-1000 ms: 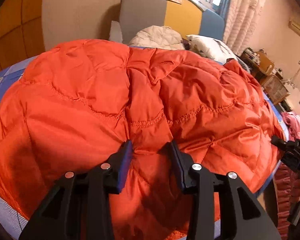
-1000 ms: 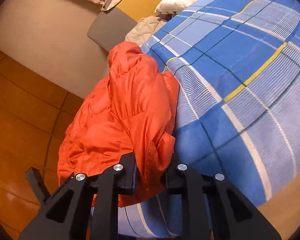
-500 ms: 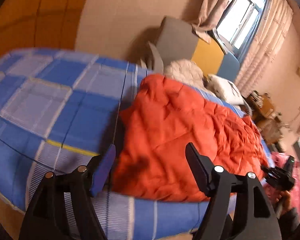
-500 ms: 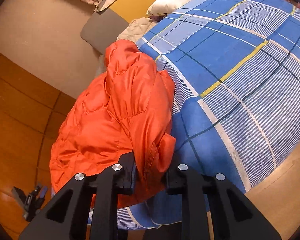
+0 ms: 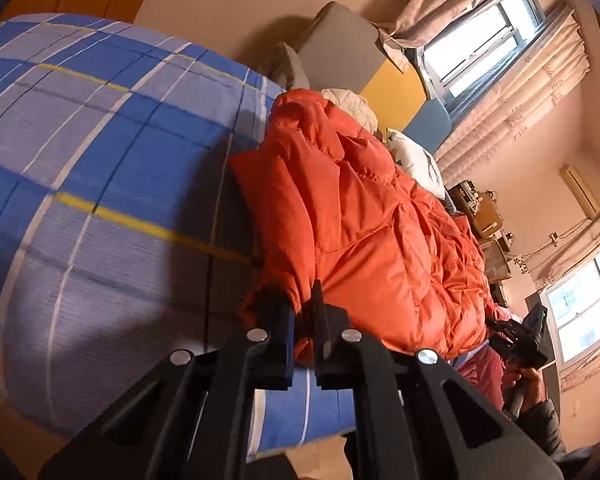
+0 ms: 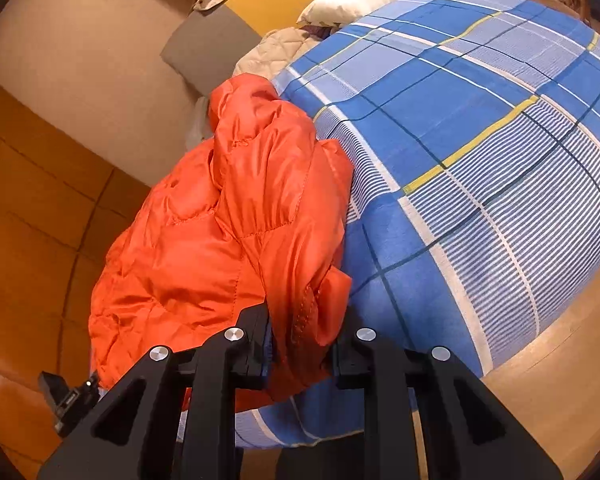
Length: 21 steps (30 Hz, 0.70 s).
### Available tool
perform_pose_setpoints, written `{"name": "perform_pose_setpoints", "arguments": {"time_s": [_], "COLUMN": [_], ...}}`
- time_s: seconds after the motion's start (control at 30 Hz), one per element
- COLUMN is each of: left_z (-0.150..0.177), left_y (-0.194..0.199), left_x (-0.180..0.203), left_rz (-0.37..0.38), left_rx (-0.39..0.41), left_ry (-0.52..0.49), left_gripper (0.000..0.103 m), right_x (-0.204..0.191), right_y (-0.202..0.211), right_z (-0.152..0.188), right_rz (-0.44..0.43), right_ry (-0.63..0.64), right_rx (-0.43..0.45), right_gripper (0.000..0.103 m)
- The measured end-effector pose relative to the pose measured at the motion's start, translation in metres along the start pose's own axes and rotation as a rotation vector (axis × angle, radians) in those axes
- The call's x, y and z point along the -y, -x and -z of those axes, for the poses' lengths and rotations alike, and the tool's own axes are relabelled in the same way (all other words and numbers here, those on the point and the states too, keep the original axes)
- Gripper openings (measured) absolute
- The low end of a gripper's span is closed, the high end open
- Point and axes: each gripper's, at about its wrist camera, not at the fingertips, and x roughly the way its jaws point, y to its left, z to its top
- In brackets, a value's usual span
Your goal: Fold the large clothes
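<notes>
An orange quilted down jacket (image 5: 364, 232) lies along the near edge of a bed with a blue plaid sheet (image 5: 112, 152). My left gripper (image 5: 302, 312) is shut on the jacket's near left corner at the bed edge. In the right wrist view the jacket (image 6: 228, 236) lies bunched to the left on the sheet (image 6: 480, 152). My right gripper (image 6: 300, 340) is shut on a thick fold of its near right edge. The right gripper also shows in the left wrist view (image 5: 528, 340), past the jacket's far end.
A grey, yellow and blue headboard (image 5: 384, 76) with a cream blanket (image 5: 356, 104) and white pillow (image 5: 416, 160) stands at the bed's head. A cluttered side table (image 5: 480, 216) and curtained windows (image 5: 480, 48) lie beyond. Wooden floor (image 6: 560, 360) runs beside the bed.
My left gripper opened, left the jacket's middle, moved to its left corner and shut on it. My right gripper kept its hold and the jacket shifted slightly.
</notes>
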Motion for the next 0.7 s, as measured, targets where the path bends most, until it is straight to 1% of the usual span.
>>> {"name": "perform_pose_setpoints", "arguments": {"time_s": [0.07, 0.1, 0.13, 0.17, 0.2, 0.23, 0.27, 0.3, 0.33, 0.37, 0.43, 0.5, 0.57, 0.6, 0.63, 0.7], "left_z": [0.005, 0.004, 0.005, 0.003, 0.0, -0.003, -0.006, -0.01, -0.015, -0.018, -0.022, -0.023, -0.024, -0.024, -0.024, -0.023], "left_y": [0.004, 0.006, 0.009, 0.017, 0.024, 0.032, 0.037, 0.041, 0.042, 0.039, 0.024, 0.006, -0.025, -0.037, -0.055, -0.077], "left_x": [0.001, 0.006, 0.012, 0.013, 0.021, 0.029, 0.036, 0.046, 0.061, 0.072, 0.103, 0.132, 0.162, 0.172, 0.184, 0.198], "left_rz": [-0.019, -0.047, -0.112, -0.156, -0.208, -0.216, -0.208, -0.193, -0.166, -0.14, -0.079, -0.055, -0.056, -0.076, -0.116, -0.149], "left_rx": [-0.017, -0.022, -0.016, 0.004, 0.043, 0.075, 0.098, 0.123, 0.144, 0.147, 0.137, 0.125, 0.096, 0.091, 0.087, 0.057], "left_ry": [0.0, -0.011, -0.031, -0.046, -0.063, -0.074, -0.083, -0.097, -0.112, -0.119, -0.151, -0.194, -0.219, -0.226, -0.241, -0.26], "left_gripper": [0.006, 0.01, 0.023, 0.03, 0.047, 0.049, 0.049, 0.049, 0.047, 0.046, 0.043, 0.042, 0.042, 0.042, 0.039, 0.036], "right_x": [0.0, 0.0, 0.001, 0.007, 0.011, 0.017, 0.022, 0.025, 0.029, 0.033, 0.035, 0.036, 0.037, 0.037, 0.038, 0.038], "right_y": [0.001, 0.001, 0.001, 0.002, 0.001, 0.002, 0.004, 0.004, 0.003, 0.001, -0.004, -0.014, -0.022, -0.024, -0.027, -0.031], "right_z": [0.003, 0.005, 0.005, 0.004, 0.003, 0.001, -0.001, -0.003, -0.005, -0.007, -0.011, -0.012, -0.011, -0.01, -0.01, -0.009], "right_rz": [-0.008, -0.018, -0.033, -0.057, -0.078, -0.093, -0.11, -0.137, -0.166, -0.193, -0.209, -0.206, -0.215, -0.219, -0.226, -0.249], "right_ry": [0.009, 0.024, 0.03, 0.009, -0.011, -0.031, -0.047, -0.058, -0.075, -0.099, -0.108, -0.107, -0.111, -0.115, -0.122, -0.137], "right_rx": [-0.007, -0.011, -0.012, -0.01, -0.01, 0.003, 0.024, 0.033, 0.039, 0.047, 0.041, 0.019, 0.003, 0.0, -0.001, 0.001], "right_gripper": [0.02, 0.02, 0.024, 0.032, 0.039, 0.056, 0.069, 0.071, 0.071, 0.071, 0.071, 0.071, 0.071, 0.071, 0.071, 0.071]}}
